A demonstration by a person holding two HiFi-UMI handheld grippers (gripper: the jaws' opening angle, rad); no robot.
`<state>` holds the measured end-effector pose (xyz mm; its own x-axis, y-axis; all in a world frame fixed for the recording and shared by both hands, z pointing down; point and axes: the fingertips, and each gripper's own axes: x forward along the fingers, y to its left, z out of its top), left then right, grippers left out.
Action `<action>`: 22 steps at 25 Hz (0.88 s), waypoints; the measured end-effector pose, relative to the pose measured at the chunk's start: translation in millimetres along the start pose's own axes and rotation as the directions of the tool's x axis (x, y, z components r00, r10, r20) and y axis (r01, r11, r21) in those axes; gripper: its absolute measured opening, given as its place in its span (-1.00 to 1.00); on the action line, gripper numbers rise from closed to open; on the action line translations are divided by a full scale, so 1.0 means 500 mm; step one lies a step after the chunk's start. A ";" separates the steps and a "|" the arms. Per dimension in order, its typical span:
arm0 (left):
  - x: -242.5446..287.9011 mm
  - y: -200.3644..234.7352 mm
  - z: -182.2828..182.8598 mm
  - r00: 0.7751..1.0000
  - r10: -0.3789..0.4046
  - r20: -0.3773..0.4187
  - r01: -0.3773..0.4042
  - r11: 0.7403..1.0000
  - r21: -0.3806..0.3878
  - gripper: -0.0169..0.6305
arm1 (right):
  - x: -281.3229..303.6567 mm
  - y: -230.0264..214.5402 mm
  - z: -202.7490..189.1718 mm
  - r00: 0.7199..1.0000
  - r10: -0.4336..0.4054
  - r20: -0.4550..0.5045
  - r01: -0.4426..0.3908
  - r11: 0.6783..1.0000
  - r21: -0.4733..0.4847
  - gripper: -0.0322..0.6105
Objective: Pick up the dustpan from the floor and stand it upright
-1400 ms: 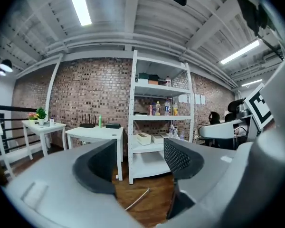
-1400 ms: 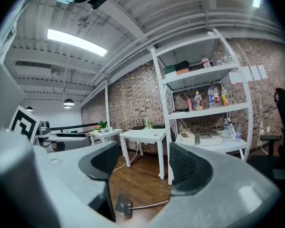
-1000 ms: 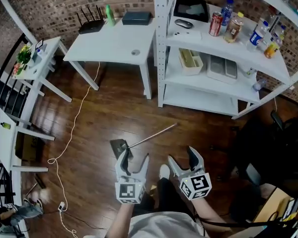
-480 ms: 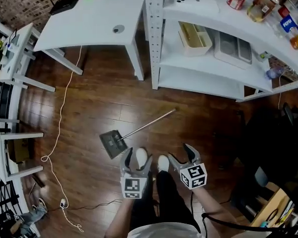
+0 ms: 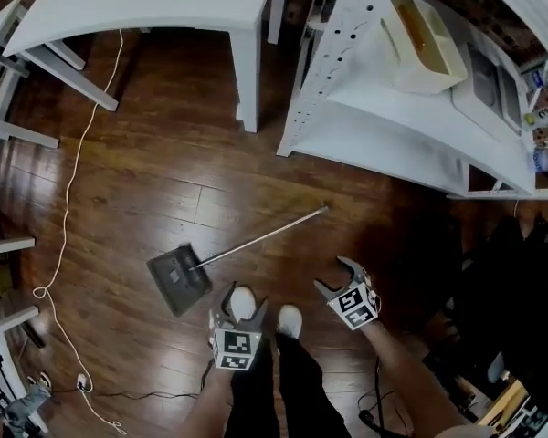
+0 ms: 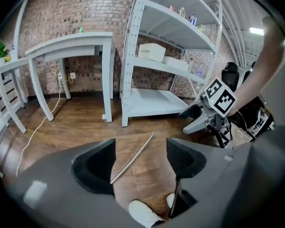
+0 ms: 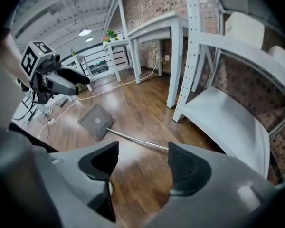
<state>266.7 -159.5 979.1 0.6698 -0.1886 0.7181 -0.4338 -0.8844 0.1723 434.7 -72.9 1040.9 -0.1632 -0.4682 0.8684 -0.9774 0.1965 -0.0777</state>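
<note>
Head view: dustpan (image 5: 178, 278) lies ahead-left, handle slanting up-right; your left hand-held gripper (image 5: 242, 301), parted, empty, just narrowing, is nearer; right hand-held gripper (image 5: 335, 276) gapes empty.

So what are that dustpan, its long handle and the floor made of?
Dustpan: dull grey, matte, probably plastic, though painted metal is possible. Handle: thin, silvery, glinting, looks like metal tube. Floor: glossy brown planks with visible seams, wood or laminate.
</note>
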 end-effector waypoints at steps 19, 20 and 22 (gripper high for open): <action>0.344 0.110 -0.273 0.978 -0.204 -0.043 0.208 0.971 0.120 0.17 | 0.534 -0.366 -0.225 0.847 -0.316 -0.427 -0.198 0.558 -0.806 0.00; 0.352 0.114 -0.279 0.978 -0.203 -0.041 0.206 0.972 0.114 0.17 | 0.547 -0.380 -0.232 0.835 -0.336 -0.436 -0.213 0.532 -0.819 -0.05; 0.363 0.121 -0.286 0.979 -0.201 -0.039 0.204 0.973 0.105 0.15 | 0.561 -0.396 -0.241 0.817 -0.356 -0.455 -0.245 0.499 -0.831 -0.16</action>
<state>275.7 -186.4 1216.0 0.7190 0.0097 0.6949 -0.2222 -0.9442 0.2431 598.6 -139.3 1359.2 0.2753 -0.0606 0.9595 -0.3366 0.9288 0.1552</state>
